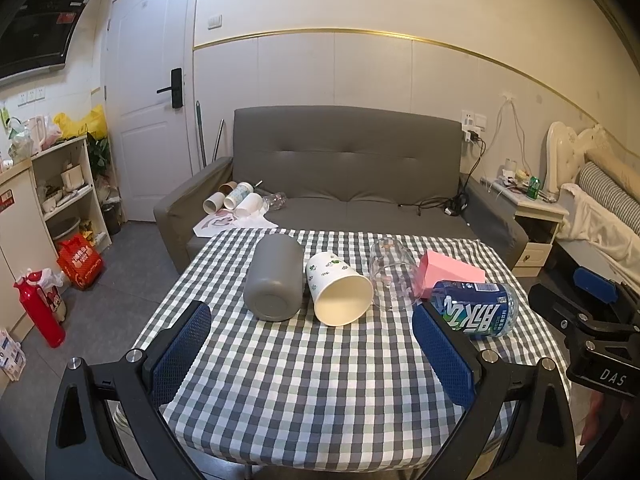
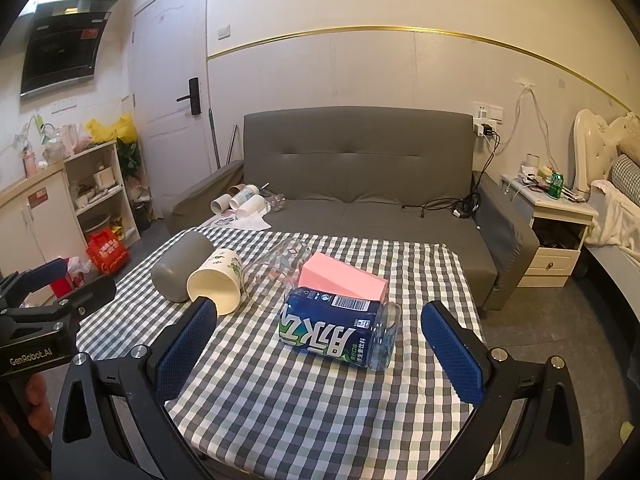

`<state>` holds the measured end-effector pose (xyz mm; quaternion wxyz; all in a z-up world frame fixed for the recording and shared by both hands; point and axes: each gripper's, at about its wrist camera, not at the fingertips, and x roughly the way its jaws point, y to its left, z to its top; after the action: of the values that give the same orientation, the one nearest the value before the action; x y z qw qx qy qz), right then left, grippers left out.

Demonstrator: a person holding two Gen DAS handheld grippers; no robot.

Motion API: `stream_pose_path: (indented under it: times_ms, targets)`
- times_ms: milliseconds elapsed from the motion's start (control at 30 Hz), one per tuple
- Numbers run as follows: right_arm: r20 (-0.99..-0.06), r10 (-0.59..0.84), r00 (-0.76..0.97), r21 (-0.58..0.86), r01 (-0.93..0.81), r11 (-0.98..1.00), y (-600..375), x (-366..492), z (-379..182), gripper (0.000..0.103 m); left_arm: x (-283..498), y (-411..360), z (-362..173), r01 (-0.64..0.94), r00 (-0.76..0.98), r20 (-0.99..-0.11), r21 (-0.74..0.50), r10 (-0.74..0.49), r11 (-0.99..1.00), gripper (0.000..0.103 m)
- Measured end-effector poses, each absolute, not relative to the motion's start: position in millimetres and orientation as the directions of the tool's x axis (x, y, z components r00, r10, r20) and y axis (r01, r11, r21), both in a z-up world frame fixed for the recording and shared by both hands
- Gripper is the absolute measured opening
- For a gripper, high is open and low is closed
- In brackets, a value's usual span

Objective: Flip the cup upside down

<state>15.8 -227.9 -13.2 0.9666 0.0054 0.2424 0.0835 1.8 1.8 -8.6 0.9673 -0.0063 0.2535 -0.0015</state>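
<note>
Left wrist view: left gripper (image 1: 312,334) spread wide w/ nothing between its blue pads, held above the near part of the checked tablecloth (image 1: 280,380). Paper cup (image 1: 338,294) – white w/ green leaf print – lies on its side mid-table, open mouth facing the near edge. Grey tumbler (image 1: 274,280) also on its side, just left of the cup & touching or nearly so, base toward the camera. Clear glass (image 1: 390,276) lies tipped over just right of the cup; can't tell if they touch. Pink box (image 1: 448,274) sits farther right, w/ a blue-labelled bottle (image 1: 476,312) lying on its side in front of it, at the table's right side. Right gripper (image 1: 592,292) visible at the right edge of this view, off the table.

Right wrist view – right gripper (image 2: 320,334) likewise released, fingers wide apart & nothing held, w/ the bottle (image 2: 340,328) lying between & beyond its tips. Cup (image 2: 218,282) is far-left of the left finger. Grey sofa (image 2: 360,168) stands behind the table
</note>
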Motion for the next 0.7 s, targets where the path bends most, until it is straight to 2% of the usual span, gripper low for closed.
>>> stream_pose_path:
  times_ms: [700]
  targets:
    - [-0.471,0.165,0.867,0.045,-0.163,0.986,-225.3,15.2,-13.7,0.103,2.2,1.8,-8.3,0.000,0.871,-0.492,-0.012,-0.006,1.000,0.103]
